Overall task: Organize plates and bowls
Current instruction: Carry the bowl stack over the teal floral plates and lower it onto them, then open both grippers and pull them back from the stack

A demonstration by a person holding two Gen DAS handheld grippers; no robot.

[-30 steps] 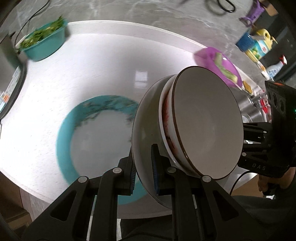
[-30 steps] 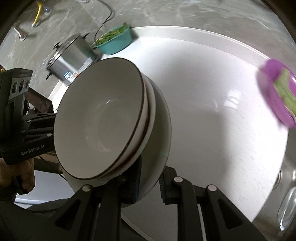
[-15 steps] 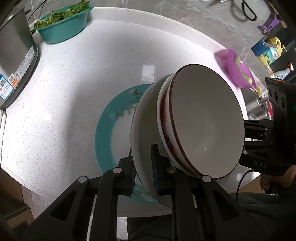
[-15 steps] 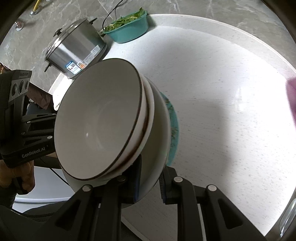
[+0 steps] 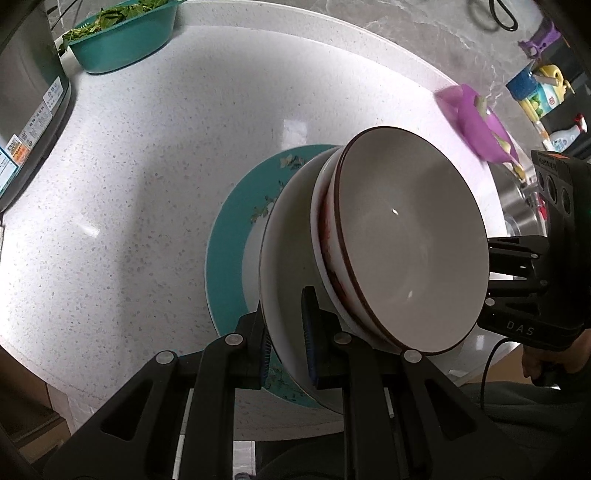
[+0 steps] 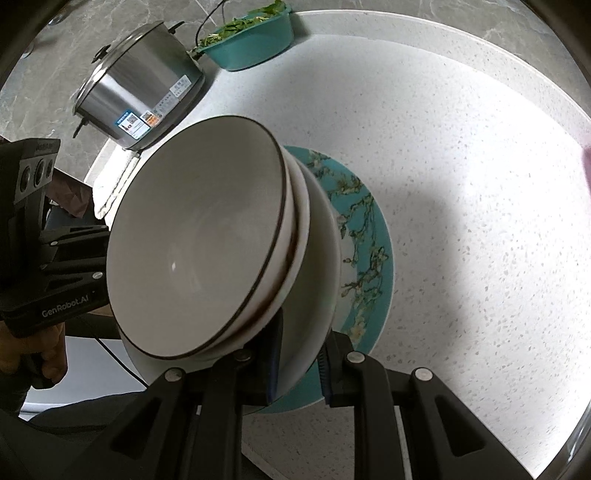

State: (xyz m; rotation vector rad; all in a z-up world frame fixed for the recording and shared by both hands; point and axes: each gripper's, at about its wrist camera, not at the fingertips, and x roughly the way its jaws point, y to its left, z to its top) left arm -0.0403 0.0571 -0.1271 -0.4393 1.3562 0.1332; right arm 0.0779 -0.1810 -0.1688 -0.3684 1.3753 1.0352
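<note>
The left tongs [image 5: 286, 332] and the right tongs [image 6: 297, 360] are each clamped on opposite rims of the white plate [image 5: 284, 258]. Two nested bowls [image 5: 413, 243] rest on this plate; the upper bowl has a dark brown rim. The stack is held directly over the teal floral plate [image 6: 369, 236], which lies flat on the speckled white worktop [image 5: 166, 166]. Contact between stack and teal plate cannot be determined. A teal basin of greens [image 6: 251, 35] and a steel cooker [image 6: 136, 88] stand at the far edge.
</note>
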